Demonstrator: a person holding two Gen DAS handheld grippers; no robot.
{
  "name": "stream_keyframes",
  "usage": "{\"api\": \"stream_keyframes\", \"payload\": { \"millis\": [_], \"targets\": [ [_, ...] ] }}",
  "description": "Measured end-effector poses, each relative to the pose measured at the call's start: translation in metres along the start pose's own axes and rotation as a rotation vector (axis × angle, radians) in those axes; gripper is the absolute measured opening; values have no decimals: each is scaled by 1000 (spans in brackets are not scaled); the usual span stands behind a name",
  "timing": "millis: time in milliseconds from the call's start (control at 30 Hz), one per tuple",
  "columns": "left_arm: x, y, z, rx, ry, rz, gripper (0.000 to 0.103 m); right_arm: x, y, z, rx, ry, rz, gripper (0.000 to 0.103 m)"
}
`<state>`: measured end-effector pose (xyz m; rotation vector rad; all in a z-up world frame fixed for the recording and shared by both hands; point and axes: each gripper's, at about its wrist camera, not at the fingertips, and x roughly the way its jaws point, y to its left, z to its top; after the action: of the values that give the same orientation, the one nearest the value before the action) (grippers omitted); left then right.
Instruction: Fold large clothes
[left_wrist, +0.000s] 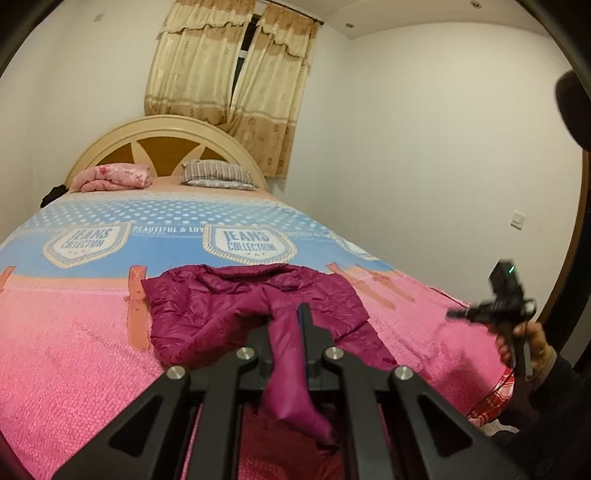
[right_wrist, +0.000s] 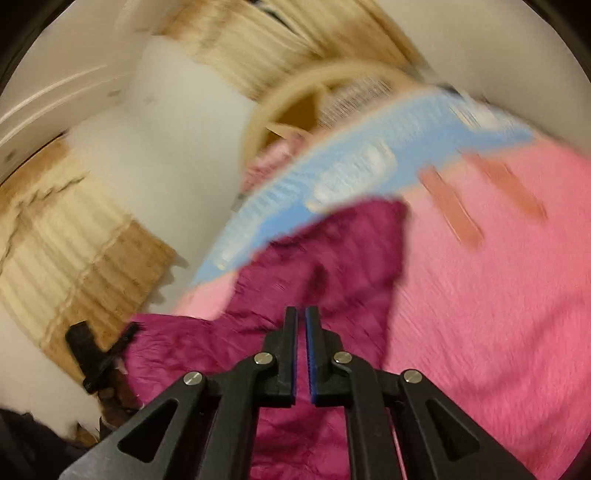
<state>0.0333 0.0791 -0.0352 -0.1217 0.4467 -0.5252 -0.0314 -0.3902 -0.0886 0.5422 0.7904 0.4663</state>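
Maroon jacket (left_wrist: 236, 310) sleeve is pinched in the closed left claw (left_wrist: 286, 314), above the bed (left_wrist: 74, 332). Right claw (right_wrist: 301, 317) is closed with nothing between its pads.

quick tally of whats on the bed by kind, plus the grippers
magenta puffer jacket: 1
folded pink blanket: 1
striped pillow: 1
grippers: 2, left gripper shut on a strip of the jacket, right gripper shut
total: 5
All lie on the printed bedspread, not counted.
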Motion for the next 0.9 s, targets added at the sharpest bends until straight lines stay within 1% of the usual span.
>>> {"api": "stream_keyframes", "payload": {
  "millis": [33, 67, 100, 133, 167, 200, 233, 300, 367, 433, 467, 500, 600, 633, 667, 733, 800, 833, 867, 900],
  "targets": [
    [0, 0, -1, 11, -2, 1, 8, 6, -6, -7, 5, 45, -8, 5],
    [0, -1, -4, 16, 0, 8, 8, 16, -13, -19, 14, 107, -21, 5],
    [0, -1, -5, 16, 2, 10, 8, 21, -13, -27, 15, 136, -30, 5],
    [0, 0, -5, 9, 3, 6, 8, 30, -15, -37, 5, 185, -62, 5],
    [2, 1, -6, 0, 2, 1, 8, 36, -15, -44, -16, 207, -104, 5],
    [2, 1, -6, -4, 2, -1, 8, 42, -13, -51, -66, 223, -201, 5],
    [3, 1, -6, -6, 1, -4, 8, 48, -9, -56, -146, 224, -349, 6],
    [2, -1, -7, -4, 0, -7, 8, 57, -2, -63, -292, 220, -563, 6],
    [1, -3, -8, -5, 0, -13, 8, 64, 4, -64, -398, 230, -677, 6],
    [0, -4, -9, -10, 1, -15, 8, 61, 6, -61, -442, 188, -722, 6],
    [0, -3, -10, -14, 0, -14, 8, 59, 6, -59, -452, 175, -730, 6],
    [1, -3, -10, -18, -1, -15, 8, 56, 6, -57, -467, 163, -719, 6],
    [1, -2, -12, -25, 4, -15, 9, 41, 10, -45, -485, 93, -660, 5],
    [1, -1, -12, -30, 5, -19, 9, 38, 13, -43, -494, 62, -622, 5],
    [2, 0, -12, -33, 5, -20, 9, 33, 15, -40, -493, 39, -563, 6],
    [4, 2, -11, -36, 7, -20, 9, 37, 17, -36, -478, 40, -499, 6],
    [5, 4, -12, -42, 12, -20, 9, 41, 16, -37, -451, 65, -393, 9],
    [5, 4, -13, -43, 14, -20, 9, 43, 14, -38, -428, 71, -333, 24],
    [5, 4, -14, -44, 16, -21, 9, 43, 13, -39, -413, 76, -290, 57],
    [6, 4, -14, -44, 17, -21, 9, 41, 16, -42, -423, 49, -294, 63]
  ]
}}
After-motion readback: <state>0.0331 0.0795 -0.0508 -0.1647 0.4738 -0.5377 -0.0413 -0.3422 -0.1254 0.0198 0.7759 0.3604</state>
